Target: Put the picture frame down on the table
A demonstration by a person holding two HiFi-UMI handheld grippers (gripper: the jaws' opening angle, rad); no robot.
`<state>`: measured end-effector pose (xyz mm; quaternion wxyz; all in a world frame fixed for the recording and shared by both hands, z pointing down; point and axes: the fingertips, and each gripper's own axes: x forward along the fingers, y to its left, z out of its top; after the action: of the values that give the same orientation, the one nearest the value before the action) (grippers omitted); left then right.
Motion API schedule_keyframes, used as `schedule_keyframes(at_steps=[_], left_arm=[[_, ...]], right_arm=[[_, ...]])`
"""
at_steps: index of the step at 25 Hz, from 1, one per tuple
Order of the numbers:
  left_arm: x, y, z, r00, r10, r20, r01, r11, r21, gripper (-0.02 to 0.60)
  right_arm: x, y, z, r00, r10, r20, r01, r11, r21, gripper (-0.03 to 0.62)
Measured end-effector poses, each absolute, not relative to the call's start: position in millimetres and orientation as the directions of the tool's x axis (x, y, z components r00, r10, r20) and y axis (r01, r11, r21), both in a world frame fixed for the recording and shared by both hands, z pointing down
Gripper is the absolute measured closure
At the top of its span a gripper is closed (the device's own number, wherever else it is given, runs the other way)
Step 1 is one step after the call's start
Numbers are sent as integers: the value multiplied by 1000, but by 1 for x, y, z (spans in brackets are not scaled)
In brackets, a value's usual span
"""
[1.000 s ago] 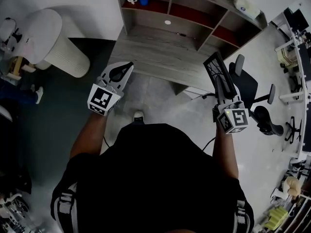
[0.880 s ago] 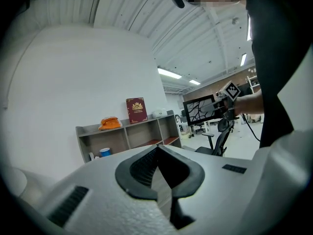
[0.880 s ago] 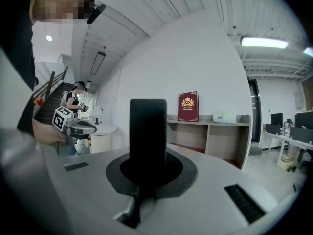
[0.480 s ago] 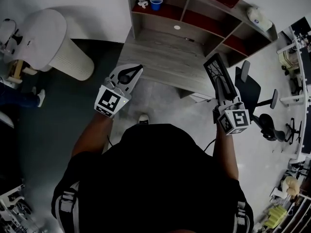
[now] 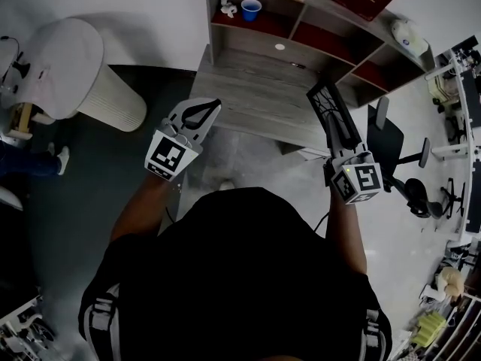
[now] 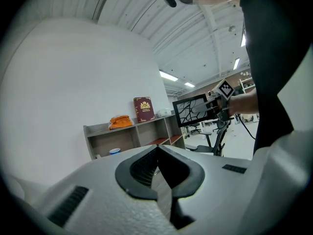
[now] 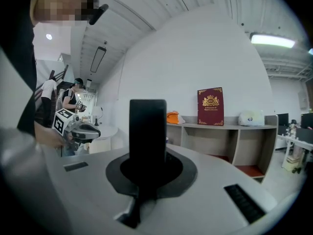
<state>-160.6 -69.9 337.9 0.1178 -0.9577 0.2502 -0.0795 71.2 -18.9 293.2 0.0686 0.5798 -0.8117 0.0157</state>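
The right gripper (image 7: 146, 175) is seen pressed shut on the picture frame (image 7: 147, 131), whose black edge rises straight up from between the jaws. In the head view that frame (image 5: 325, 100) is carried upright in the air, just at the front right corner of the grey wooden table (image 5: 255, 89), and it is resting on nothing. From the left gripper view its dark face with a pale branch pattern (image 6: 191, 110) can be made out.

The left gripper (image 5: 211, 107) is held beside the table's front left corner. Its tips are brought together with nothing pinched, and only a loop-shaped gap is left between the pads.

So the frame is judged to be grasped and brought up to the table, but not yet put down. Lowering it onto the tabletop and letting it go remain to be done. The near part of the tabletop looks bare enough for that.

Several things cannot be settled. The frame's lower edge is swallowed by the jaws, and any stand on its back is not shown. Its height above the tabletop cannot be read from overhead. A small pale spot (image 5: 279, 47) further back on the table is too small to name. The shelf unit (image 5: 323, 32) behind is cut off at the top edge.
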Motion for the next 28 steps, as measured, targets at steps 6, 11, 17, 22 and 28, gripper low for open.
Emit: schedule_keyframes(at_steps=[6,11,17,22,28], left_arm=[[-177,-81,334,863,-497,86,-464,-849,-254,565],[-189,-83,336,860,-500,98,-464,-849,-254,565],[-183,-85,338,861,-498,105,-464,-853,-241,565],[-179,-93,340,854,-510,99,-483,-850,-208,565],[-169,-102,341,835,-538,115,-506,-833,-227,565]], right_arm=[[50,-32,294,-335,-932,139,-938,344,45,576],[36,-35,298,-346,-928,136,-935,353,30,574],[39,-41,307,-355,-924,144,-933,360,14,576],[42,-52,315,-380,-914,140,-924,383,-7,575],[50,-75,322,-428,-894,135,-903,430,-18,574]])
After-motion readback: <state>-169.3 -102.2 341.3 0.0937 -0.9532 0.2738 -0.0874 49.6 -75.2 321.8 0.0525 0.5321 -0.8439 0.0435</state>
